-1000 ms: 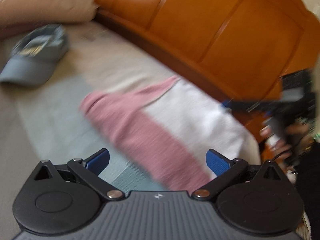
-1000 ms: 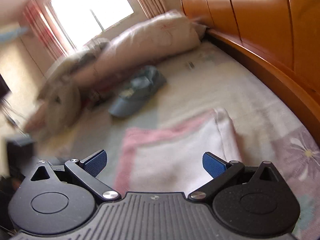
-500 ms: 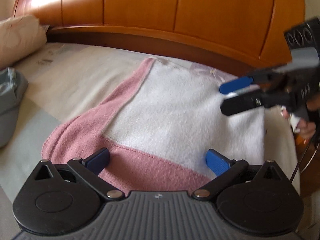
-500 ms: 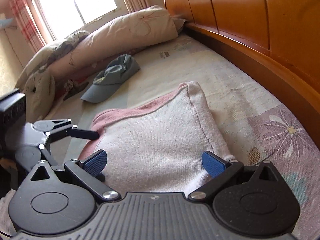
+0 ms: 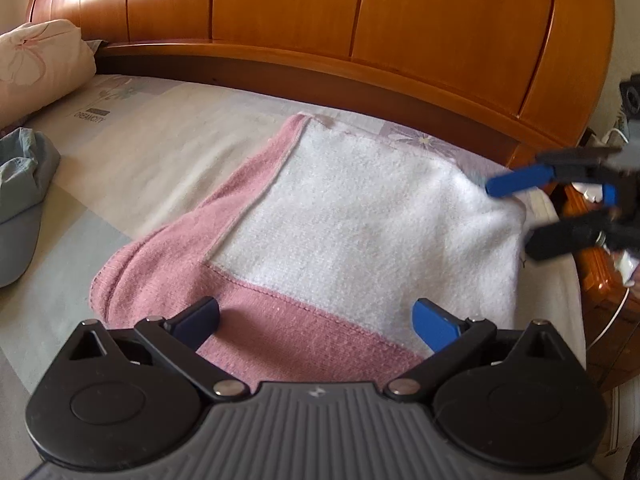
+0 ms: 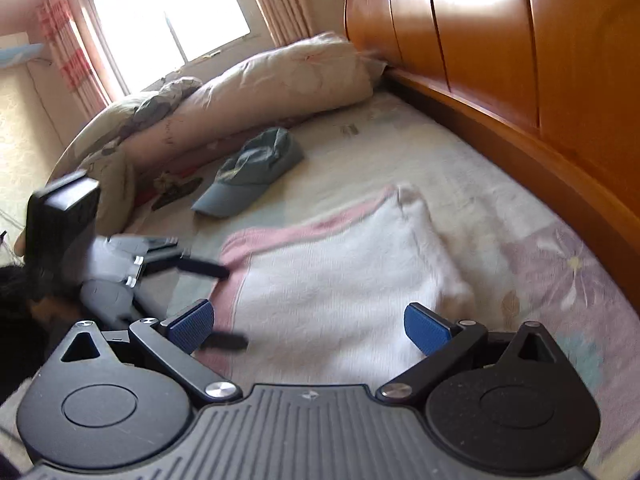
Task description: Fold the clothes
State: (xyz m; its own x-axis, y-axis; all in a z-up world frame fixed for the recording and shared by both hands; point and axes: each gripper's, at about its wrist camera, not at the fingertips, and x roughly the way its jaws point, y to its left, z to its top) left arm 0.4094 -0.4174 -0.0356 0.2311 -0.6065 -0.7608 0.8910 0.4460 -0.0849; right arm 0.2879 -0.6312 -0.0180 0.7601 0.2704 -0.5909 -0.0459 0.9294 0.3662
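A folded pink-and-white knitted garment point(image 5: 344, 232) lies flat on the bed, white panel on top with pink bands along its left and near sides. My left gripper point(image 5: 316, 320) hovers open over the near pink edge, nothing between its fingers. My right gripper point(image 6: 310, 328) stands open above the white part of the garment point(image 6: 340, 280). In the left wrist view the right gripper point(image 5: 516, 216) shows at the garment's far right corner, jaws apart. In the right wrist view the left gripper point(image 6: 214, 304) is at the pink left edge.
A grey-blue cap point(image 6: 252, 176) lies on the mattress left of the garment, also seen in the left wrist view point(image 5: 20, 208). A rolled duvet and pillow point(image 6: 256, 92) lie beyond. The wooden headboard point(image 5: 360, 28) runs along the far side. The bed edge lies to the right.
Both grippers swung in toward the garment and now sit close over it. The right gripper has moved down to the garment's right corner. The garment lies unchanged.
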